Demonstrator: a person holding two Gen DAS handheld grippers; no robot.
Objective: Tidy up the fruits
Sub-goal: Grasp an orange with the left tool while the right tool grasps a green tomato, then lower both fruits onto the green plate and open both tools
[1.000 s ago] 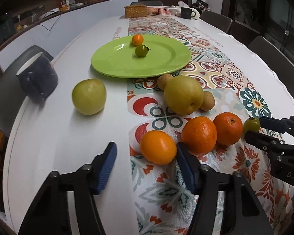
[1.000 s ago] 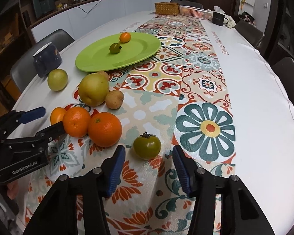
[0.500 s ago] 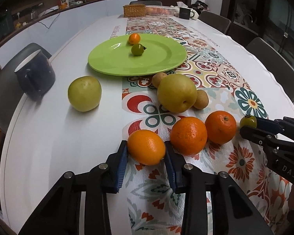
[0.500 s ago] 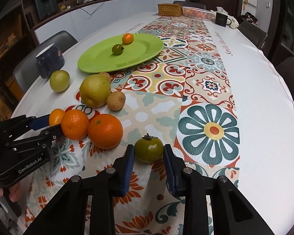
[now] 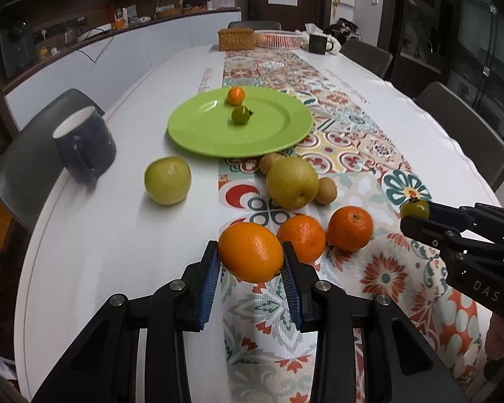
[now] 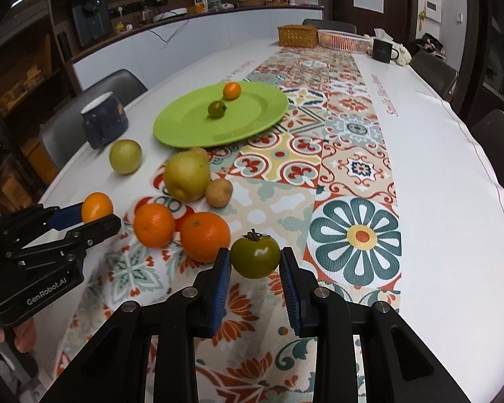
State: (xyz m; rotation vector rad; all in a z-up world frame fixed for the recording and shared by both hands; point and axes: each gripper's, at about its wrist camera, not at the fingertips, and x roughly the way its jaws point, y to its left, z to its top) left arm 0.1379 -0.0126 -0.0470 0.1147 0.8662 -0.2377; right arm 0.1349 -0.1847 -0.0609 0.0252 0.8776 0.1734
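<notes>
My left gripper (image 5: pixel 250 262) is shut on an orange (image 5: pixel 250 252) and holds it just above the table runner; it also shows in the right wrist view (image 6: pixel 96 207). My right gripper (image 6: pixel 255 265) is shut on a green tomato (image 6: pixel 255 258), lifted off the cloth; it also shows in the left wrist view (image 5: pixel 415 209). The green plate (image 5: pixel 268 134) holds a small orange fruit (image 5: pixel 236 95) and a small green tomato (image 5: pixel 240 115). Two oranges (image 5: pixel 350 227), a pear (image 5: pixel 292 183), a green apple (image 5: pixel 167 180) and two small brown fruits (image 5: pixel 326 190) lie in front of the plate.
A dark blue mug (image 5: pixel 84 142) stands at the table's left edge, left of the plate. A wicker box (image 5: pixel 236 38), a white basket (image 5: pixel 278 38) and a black mug (image 5: pixel 317 43) stand at the far end. Chairs line both sides of the table.
Both grippers have closed: the left on the orange, the right on the green tomato. Both fruits are now lifted a little off the runner.
</notes>
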